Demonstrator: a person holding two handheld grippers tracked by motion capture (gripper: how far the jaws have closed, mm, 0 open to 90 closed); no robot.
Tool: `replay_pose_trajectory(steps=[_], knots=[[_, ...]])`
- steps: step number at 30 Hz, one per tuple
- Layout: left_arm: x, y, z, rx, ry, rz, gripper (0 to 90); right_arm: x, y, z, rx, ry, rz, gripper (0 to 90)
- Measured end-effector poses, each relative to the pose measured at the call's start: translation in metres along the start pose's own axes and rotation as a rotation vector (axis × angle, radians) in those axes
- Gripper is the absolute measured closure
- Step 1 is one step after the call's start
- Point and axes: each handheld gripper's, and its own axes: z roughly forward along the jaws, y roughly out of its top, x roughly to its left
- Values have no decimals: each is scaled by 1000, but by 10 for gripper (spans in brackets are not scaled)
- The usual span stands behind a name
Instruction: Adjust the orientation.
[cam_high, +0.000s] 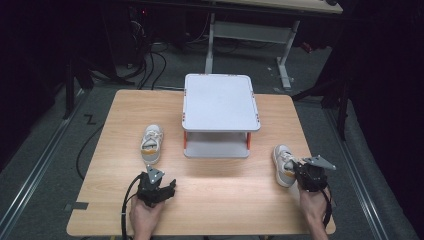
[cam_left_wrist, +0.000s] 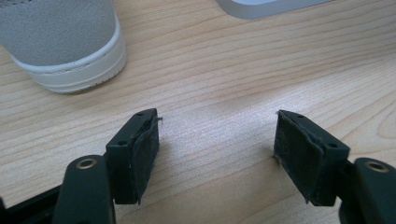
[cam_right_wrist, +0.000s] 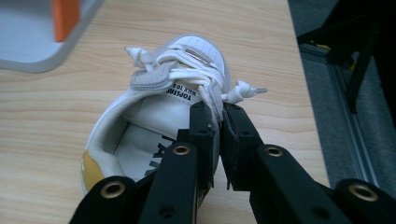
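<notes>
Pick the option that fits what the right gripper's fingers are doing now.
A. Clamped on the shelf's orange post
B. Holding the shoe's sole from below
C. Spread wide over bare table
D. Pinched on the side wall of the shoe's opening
D: in the right gripper view the right gripper has its fingers closed on the collar wall of the right shoe, beside the laces.

A shelf (cam_high: 220, 102) stood at the counter's (cam_high: 115, 210) twelve o'clock; one shoe (cam_high: 151, 144) lay at its eight o'clock, another shoe (cam_high: 283, 164) at four.
</notes>
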Motion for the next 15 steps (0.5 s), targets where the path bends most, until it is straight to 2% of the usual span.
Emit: replay_pose_trajectory(steps=[2, 3, 6, 10, 15], knots=[[0, 0, 0, 0, -1, -1, 313, 10, 0, -6, -11, 23, -34, 835], [0, 0, 0, 0, 0, -1, 313, 10, 0, -6, -11, 23, -34, 835], [0, 0, 0, -3, 0, 0, 313, 24, 0, -16, -22, 59, -66, 835], [0, 0, 0, -2, 1, 0, 313, 53, 0, -28, -33, 126, -144, 835], [0, 0, 0, -3, 1, 0, 312, 90, 2, -33, -39, 193, -206, 834]])
